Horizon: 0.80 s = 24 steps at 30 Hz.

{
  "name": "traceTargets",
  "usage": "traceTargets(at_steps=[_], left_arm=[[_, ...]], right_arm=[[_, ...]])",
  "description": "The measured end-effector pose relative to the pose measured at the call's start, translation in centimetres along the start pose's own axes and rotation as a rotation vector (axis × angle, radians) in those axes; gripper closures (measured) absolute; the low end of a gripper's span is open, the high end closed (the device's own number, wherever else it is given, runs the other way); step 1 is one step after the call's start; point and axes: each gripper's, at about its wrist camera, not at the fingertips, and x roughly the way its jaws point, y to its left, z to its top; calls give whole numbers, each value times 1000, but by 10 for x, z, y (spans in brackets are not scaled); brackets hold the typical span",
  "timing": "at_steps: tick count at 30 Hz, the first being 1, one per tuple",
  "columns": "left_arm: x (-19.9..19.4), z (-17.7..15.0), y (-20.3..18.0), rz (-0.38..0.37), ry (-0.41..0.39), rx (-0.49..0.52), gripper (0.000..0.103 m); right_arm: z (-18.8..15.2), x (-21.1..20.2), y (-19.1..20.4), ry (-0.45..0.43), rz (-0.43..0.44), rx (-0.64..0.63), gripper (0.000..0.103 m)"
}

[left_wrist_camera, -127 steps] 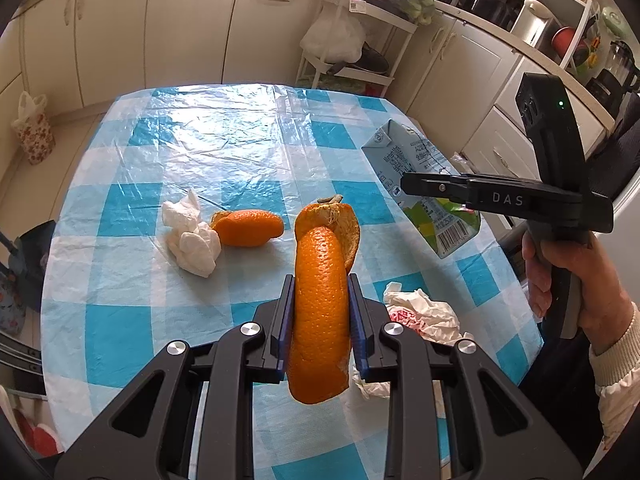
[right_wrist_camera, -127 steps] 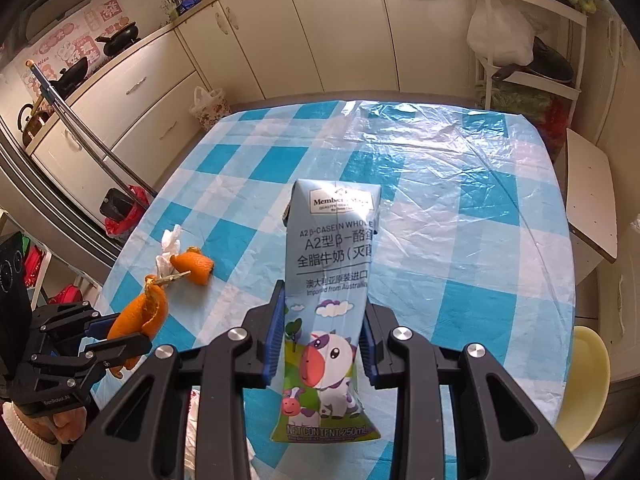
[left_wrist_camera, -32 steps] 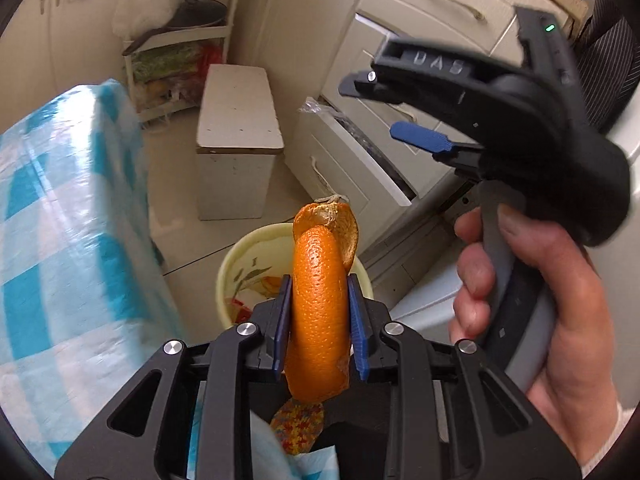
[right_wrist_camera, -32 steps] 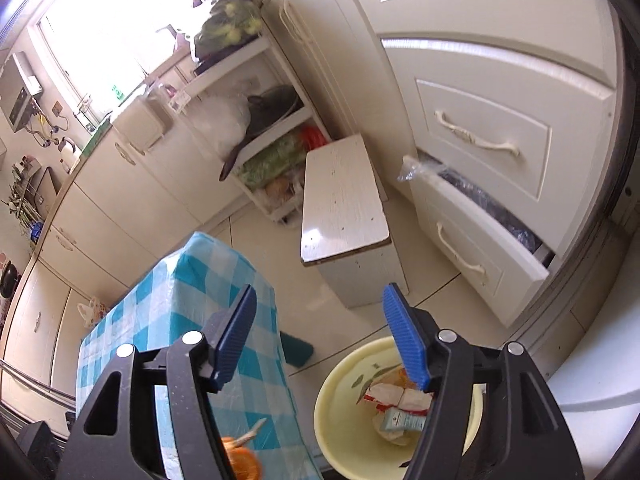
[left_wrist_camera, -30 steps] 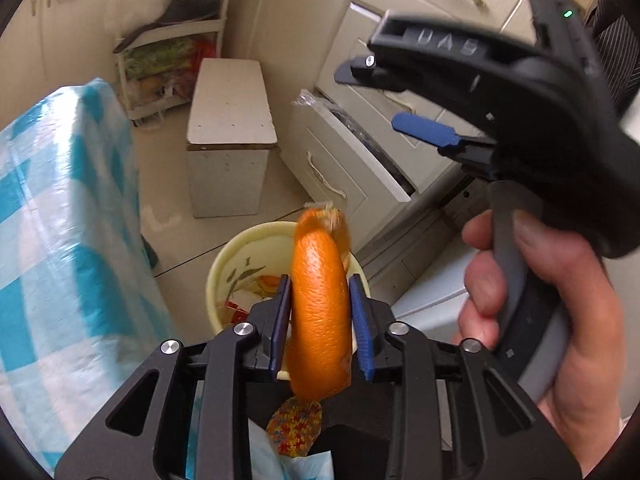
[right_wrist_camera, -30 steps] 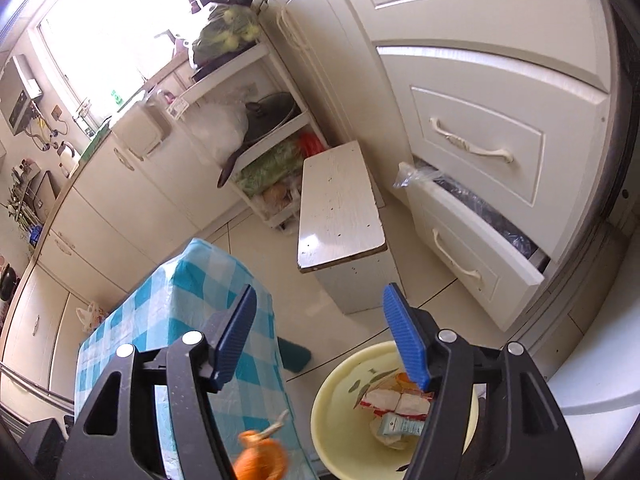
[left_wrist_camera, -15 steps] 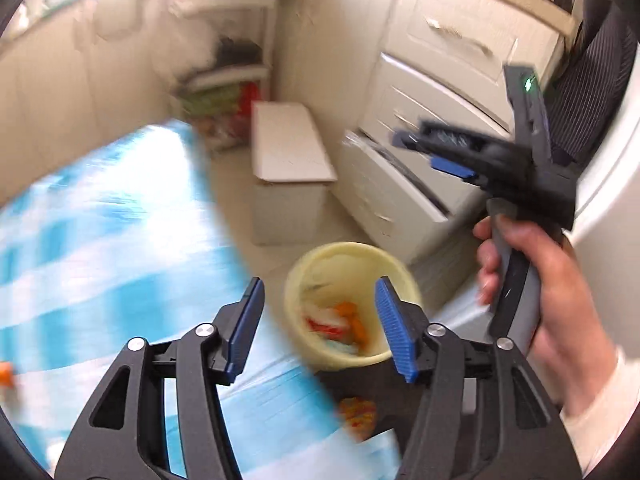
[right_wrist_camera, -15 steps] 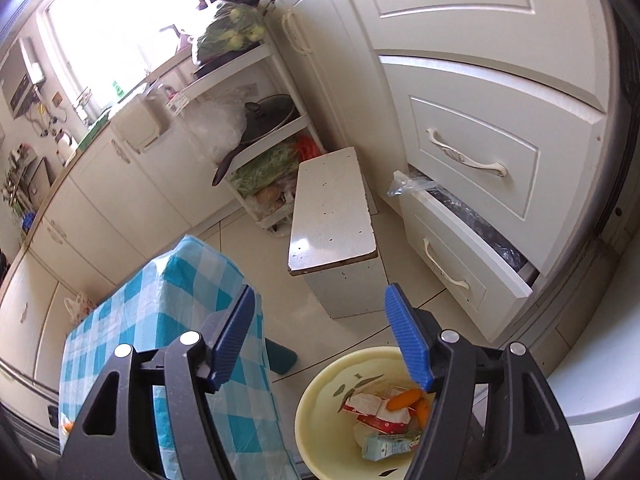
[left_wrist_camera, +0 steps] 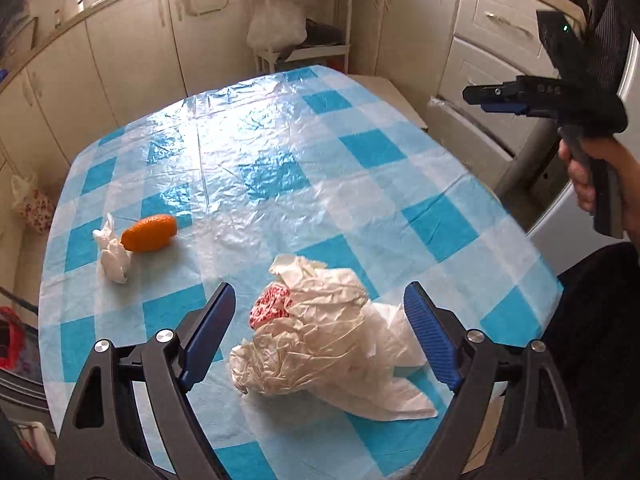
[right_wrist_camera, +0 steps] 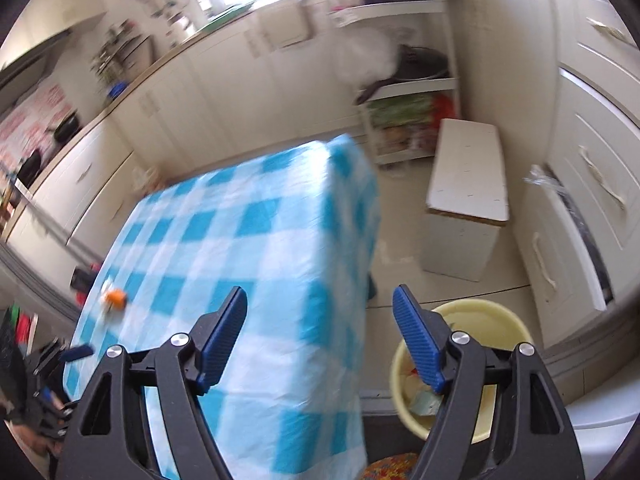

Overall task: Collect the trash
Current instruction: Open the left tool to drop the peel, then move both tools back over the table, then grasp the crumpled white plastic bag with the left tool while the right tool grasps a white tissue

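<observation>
Crumpled white plastic bag trash (left_wrist_camera: 320, 344), with a red-and-white printed scrap showing in its folds, lies on the near part of the worktop (left_wrist_camera: 280, 152), which is draped in a blue-and-white checked plastic cloth; it sits between the spread blue-padded fingers of the left hand-held gripper (left_wrist_camera: 320, 336), which is released and touches nothing. Farther along the worktop, to the left, a piece of orange peel (left_wrist_camera: 149, 232) lies just beside a small wad of white tissue (left_wrist_camera: 113, 256), the two touching or nearly so. The right hand-held gripper (right_wrist_camera: 320, 340) is also released, its jaws wide apart and holding nothing; in the left wrist view it appears at the far right, held off the worktop edge by the person's right hand (left_wrist_camera: 600, 176). In the right wrist view, a round pale-yellow plastic bin (right_wrist_camera: 496, 320) stands on the floor just beside the draped corner of the worktop; it holds a few pieces of rubbish, among them something pale and papery, but the gripper's own finger covers most of the inside and the pieces are too small to name. That view is motion-blurred, so the peel (right_wrist_camera: 115, 298) reads only as an orange smear. A white box stool (right_wrist_camera: 466, 184) stands on the floor beyond the bin.
</observation>
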Motion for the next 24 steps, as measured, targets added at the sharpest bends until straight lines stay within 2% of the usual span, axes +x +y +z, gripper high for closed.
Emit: traceTargets(at_steps=[2, 4, 6, 10, 14, 16, 21, 24], left_arm=[[3, -10, 3, -33, 12, -31, 23], [5, -13, 13, -89, 30, -99, 38], [1, -14, 25, -142, 19, -164, 42], [-5, -18, 54, -199, 4, -296, 54], [-5, -26, 71, -210, 1, -363, 59], [-4, -27, 73, -206, -7, -370, 60], [1, -28, 66, -161, 12, -336, 60], [2, -29, 68, -154, 19, -344, 60]], right_arm=[[-14, -2, 20, 8, 19, -29, 30], [-26, -3, 36, 17, 51, -40, 30], [-38, 0, 50, 40, 80, -59, 30], [-61, 12, 95, 123, 148, -214, 30], [-81, 24, 141, 180, 253, -368, 30], [-92, 31, 161, 202, 272, -431, 30], [-111, 48, 202, 208, 239, -581, 30], [-113, 56, 208, 204, 200, -610, 30]])
